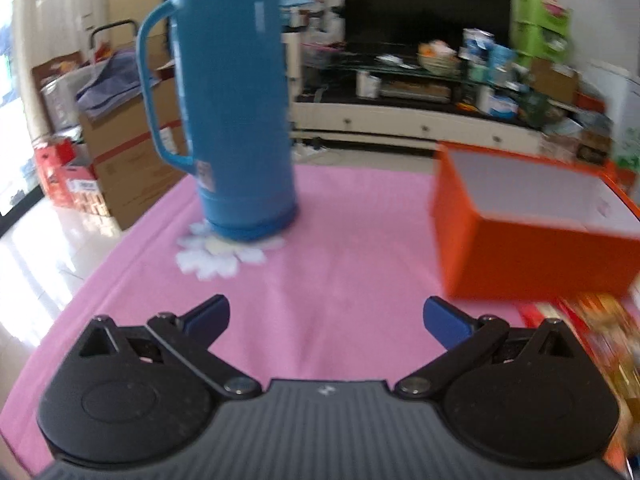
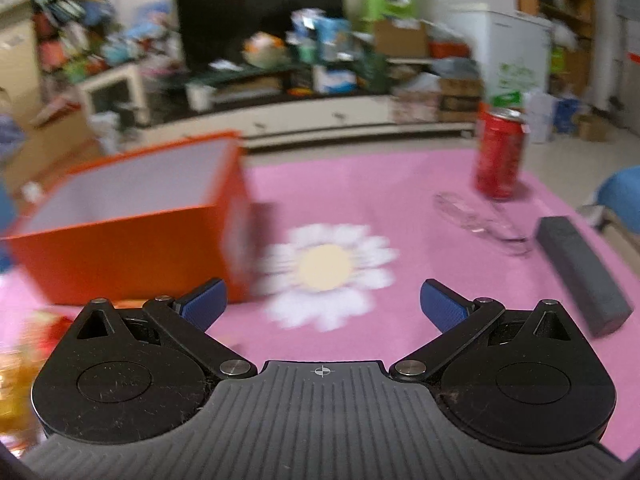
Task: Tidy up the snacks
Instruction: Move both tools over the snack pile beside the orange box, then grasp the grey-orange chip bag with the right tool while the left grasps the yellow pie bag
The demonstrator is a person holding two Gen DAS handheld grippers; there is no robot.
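An open orange box (image 1: 532, 256) with a white inside stands on the pink tablecloth (image 1: 340, 264), to the right of my left gripper (image 1: 326, 318), which is open and holds nothing. In the right wrist view the same orange box (image 2: 132, 248) sits to the left, and my right gripper (image 2: 323, 304) is open above a white daisy mat (image 2: 326, 270). Blurred red and yellow snack packets (image 1: 596, 340) lie in front of the box; these snack packets (image 2: 24, 352) show at the left edge of the right wrist view.
A tall blue thermos (image 1: 236, 108) stands on another daisy mat (image 1: 224, 254) at the far left of the table. A red can (image 2: 500, 152), clear glasses (image 2: 480, 216) and a dark grey case (image 2: 580, 272) lie to the right. Cluttered TV stand and cardboard boxes stand behind.
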